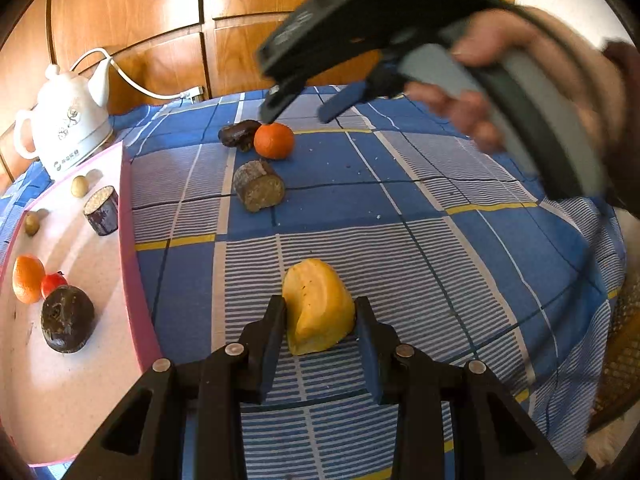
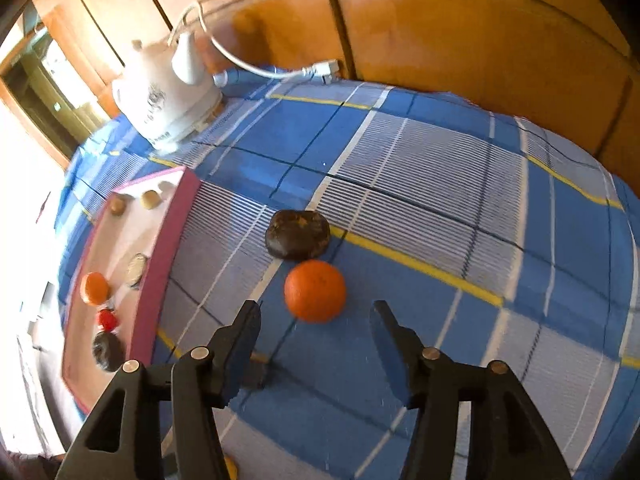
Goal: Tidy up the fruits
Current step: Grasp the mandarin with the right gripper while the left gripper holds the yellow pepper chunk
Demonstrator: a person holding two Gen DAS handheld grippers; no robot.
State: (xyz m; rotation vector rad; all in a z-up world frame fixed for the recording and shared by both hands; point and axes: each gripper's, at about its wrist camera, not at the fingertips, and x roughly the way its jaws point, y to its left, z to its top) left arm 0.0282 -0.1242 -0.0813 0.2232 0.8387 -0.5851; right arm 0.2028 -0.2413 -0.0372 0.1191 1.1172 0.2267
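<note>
Tablecloth (image 1: 400, 240): woven cloth, matt, checked blue. Wall panels (image 1: 140, 12): varnished wood, glossy. Kettle (image 1: 68, 124): glazed white ceramic look, shiny. Tray (image 1: 72, 380): smooth, pale with pink rim, looks plastic. Orange (image 2: 315, 291): finely dimpled skin, slight sheen. Gripper fingers (image 1: 268, 344): matt black plastic, with metal pins.

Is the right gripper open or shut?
Open. The right gripper has a wide gap between its fingers, nothing in it; the orange lies just ahead, untouched.

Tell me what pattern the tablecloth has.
Blue plaid tablecloth with white-striped squares and thin yellow lines, clearest in the right wrist view.
</note>
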